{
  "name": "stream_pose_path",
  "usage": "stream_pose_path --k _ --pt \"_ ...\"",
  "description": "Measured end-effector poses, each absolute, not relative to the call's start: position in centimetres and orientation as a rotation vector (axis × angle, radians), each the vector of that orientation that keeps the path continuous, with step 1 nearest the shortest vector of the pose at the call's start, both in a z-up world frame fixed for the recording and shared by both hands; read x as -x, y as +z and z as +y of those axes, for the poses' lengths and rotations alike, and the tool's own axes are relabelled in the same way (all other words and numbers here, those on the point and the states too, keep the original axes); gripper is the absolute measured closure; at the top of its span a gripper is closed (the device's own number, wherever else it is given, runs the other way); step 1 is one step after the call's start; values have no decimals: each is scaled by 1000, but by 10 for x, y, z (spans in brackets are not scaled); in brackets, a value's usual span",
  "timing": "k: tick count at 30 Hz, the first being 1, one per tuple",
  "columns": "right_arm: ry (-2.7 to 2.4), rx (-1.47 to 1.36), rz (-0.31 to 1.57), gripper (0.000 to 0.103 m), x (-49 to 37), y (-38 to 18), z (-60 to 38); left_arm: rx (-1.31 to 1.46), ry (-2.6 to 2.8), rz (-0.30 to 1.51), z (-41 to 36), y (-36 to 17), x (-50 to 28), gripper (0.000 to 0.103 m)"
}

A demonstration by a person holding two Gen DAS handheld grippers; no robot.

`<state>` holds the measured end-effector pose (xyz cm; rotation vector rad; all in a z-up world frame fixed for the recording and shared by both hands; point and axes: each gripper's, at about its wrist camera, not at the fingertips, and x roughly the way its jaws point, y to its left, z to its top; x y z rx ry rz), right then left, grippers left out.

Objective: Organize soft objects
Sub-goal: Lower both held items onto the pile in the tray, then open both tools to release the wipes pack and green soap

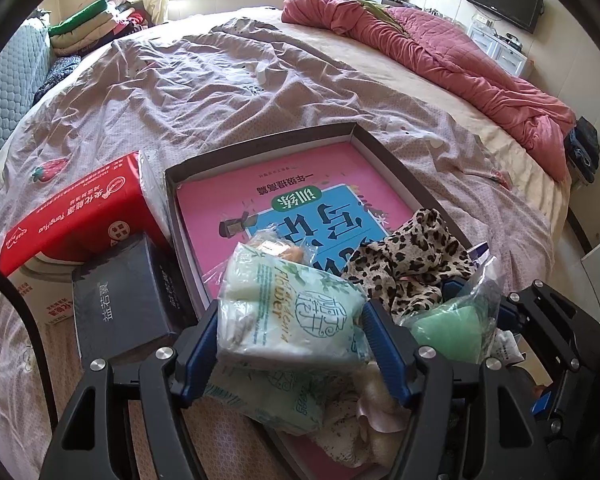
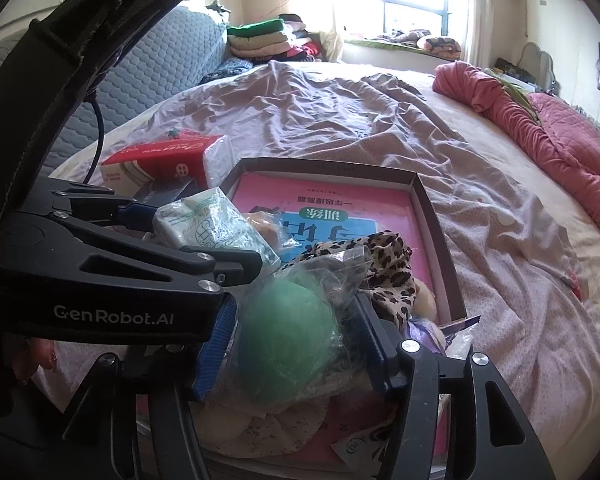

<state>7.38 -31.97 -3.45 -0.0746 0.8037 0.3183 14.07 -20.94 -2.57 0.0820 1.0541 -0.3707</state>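
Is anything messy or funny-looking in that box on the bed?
Yes. The box is a jumble: a leopard cloth lies crumpled on the pink book, with more soft things heaped at the near end. Each hand-held gripper grips a plastic-wrapped item: left a tissue pack, right a green ball.

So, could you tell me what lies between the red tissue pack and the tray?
A dark box sits there, beside the red tissue pack and against the tray wall. The left wrist view shows it best.
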Motion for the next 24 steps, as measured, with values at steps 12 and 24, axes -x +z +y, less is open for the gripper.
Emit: stream_pose_path --k 12,24 --pt "282 59 807 29 -66 -31 -331 -81 -377 1056 -209 -24 -140 34" --pt "236 65 824 29 -60 -27 -334 -67 -403 1053 -211 -21 -135 28"
